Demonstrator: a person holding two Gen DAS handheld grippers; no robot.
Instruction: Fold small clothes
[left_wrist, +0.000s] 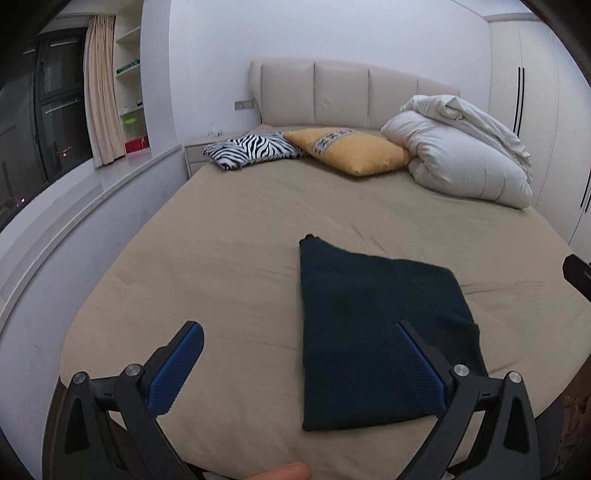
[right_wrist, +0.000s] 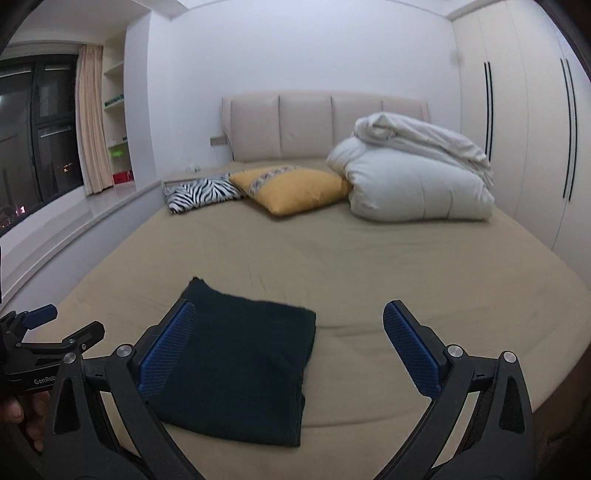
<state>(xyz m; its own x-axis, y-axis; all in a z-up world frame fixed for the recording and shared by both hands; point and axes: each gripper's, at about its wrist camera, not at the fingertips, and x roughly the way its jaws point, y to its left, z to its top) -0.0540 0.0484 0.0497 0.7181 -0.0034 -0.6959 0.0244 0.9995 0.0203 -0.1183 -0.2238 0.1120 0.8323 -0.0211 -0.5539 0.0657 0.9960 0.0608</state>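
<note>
One dark garment (left_wrist: 373, 332), folded flat near the bed's (left_wrist: 221, 240) foot. Likely soft, light, limp; take by an edge. Left tongs (left_wrist: 295, 365), right tongs (right_wrist: 290, 354): wide, empty.

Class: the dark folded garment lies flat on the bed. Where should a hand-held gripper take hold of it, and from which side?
Grip the garment at its near right corner, approaching low from the near side with the right hand-held gripper: that layered edge is exposed on the bed.
</note>
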